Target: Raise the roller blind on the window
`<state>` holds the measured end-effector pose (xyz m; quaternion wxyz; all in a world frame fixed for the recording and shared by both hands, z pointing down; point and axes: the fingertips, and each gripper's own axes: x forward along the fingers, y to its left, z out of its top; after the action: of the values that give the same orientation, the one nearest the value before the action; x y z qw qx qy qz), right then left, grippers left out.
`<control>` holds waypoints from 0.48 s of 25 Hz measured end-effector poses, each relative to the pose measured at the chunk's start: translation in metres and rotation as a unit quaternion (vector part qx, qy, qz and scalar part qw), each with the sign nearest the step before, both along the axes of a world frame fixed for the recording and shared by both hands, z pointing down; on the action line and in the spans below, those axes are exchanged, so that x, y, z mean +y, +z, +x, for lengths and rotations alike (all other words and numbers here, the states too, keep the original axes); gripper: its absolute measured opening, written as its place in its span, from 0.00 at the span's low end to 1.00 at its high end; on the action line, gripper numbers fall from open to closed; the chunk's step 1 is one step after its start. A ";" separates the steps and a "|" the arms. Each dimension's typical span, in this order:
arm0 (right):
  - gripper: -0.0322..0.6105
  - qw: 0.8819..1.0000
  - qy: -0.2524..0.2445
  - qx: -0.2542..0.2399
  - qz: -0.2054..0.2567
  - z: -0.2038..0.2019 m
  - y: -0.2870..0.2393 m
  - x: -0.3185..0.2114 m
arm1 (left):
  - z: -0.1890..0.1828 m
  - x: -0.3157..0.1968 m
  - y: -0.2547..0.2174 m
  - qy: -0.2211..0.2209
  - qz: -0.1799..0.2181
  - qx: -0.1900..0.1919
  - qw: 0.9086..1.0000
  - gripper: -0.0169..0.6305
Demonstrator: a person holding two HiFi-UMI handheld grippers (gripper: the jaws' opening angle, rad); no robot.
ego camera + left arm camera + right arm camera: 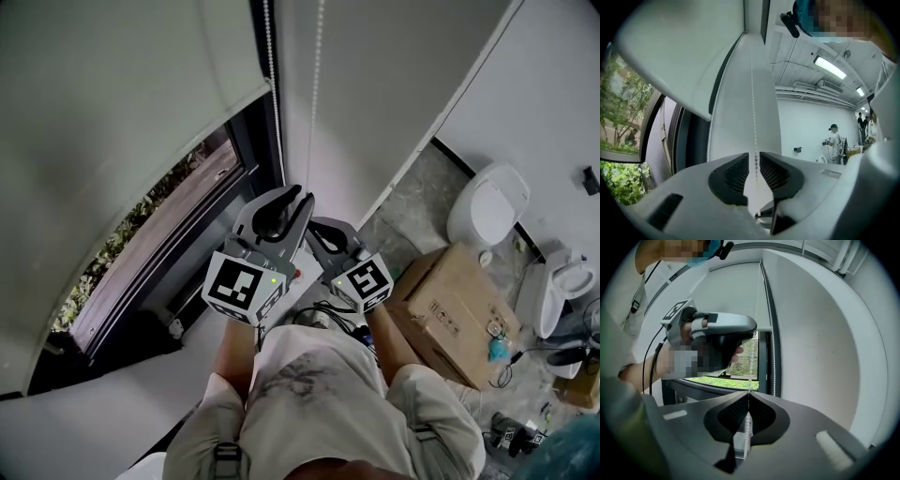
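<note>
The pale roller blind (112, 84) covers the upper part of the window (159, 225), and greenery shows below its bottom bar. A white bead chain (315, 94) hangs down the wall panel beside the frame. My right gripper (748, 397) is shut on that chain (748, 423), its pads meeting at the tips. Just above it, my left gripper (755, 159) is open by a narrow gap, with the chain (753, 108) running between its pads. In the head view the left gripper (298, 199) sits above and left of the right gripper (319, 230). A second strand (272, 75) hangs nearer the frame.
A cardboard box (455, 309) stands on the floor to the right, with two white toilets (487, 202) (562, 281) behind it. Cables trail near my feet. A white wall panel (375, 84) lies straight ahead. A person (833, 140) stands far off in the room.
</note>
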<state>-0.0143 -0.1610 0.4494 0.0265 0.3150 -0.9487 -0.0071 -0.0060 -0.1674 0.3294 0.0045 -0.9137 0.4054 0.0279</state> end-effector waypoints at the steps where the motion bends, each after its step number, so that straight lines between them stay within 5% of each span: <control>1: 0.07 1.000 0.000 0.000 0.001 0.000 0.000 0.000 | 0.002 0.001 -0.006 0.002 0.007 0.001 1.000 0.15; 12: 0.07 1.000 -0.003 -0.003 0.002 -0.006 -0.001 0.001 | 0.003 -0.003 -0.028 0.000 0.030 -0.012 0.999 0.04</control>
<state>-0.0203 -0.1597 0.4480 0.0231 0.3123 -0.9497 -0.0086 -0.0026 -0.1709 0.3010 0.0367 -0.9135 0.4041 0.0289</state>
